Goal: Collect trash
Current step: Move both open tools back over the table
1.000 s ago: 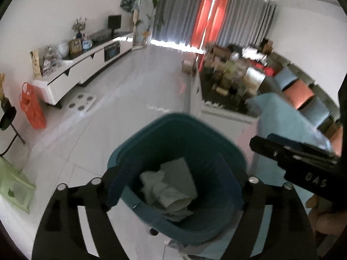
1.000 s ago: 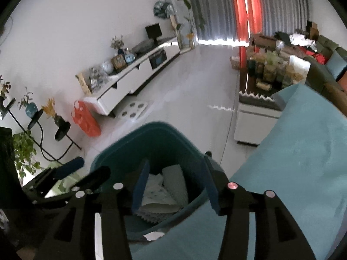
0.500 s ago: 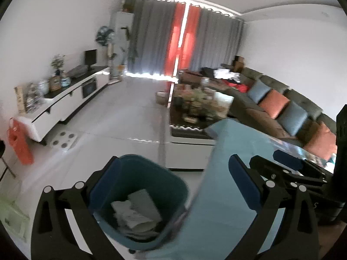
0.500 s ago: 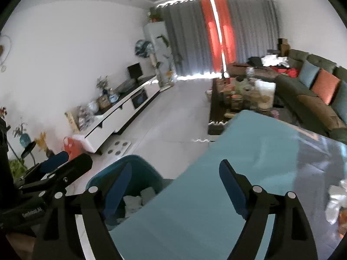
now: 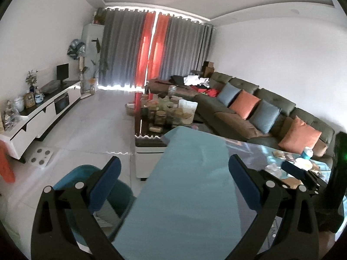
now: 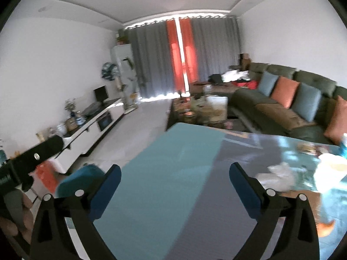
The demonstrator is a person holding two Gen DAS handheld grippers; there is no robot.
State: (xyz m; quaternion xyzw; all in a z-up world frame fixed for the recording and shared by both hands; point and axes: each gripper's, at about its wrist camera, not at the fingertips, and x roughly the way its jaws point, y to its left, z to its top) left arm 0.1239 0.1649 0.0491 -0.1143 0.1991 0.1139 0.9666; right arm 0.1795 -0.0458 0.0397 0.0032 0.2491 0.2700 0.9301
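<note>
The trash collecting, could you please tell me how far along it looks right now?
Partly done. The teal bin beside the table already holds some crumpled paper. Nothing is in hand: the left gripper and right gripper are both open and empty above the table. Left to collect: the crumpled white tissue near the table's far right end.

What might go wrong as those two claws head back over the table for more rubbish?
The crumpled white trash lies close to a white cup and a blue bottle, so the open right gripper might knock those over while reaching. The right view is blurred, so aim could suffer. The teal bin sits below the table's edge, partly hidden, so the open left gripper may bump it.
</note>
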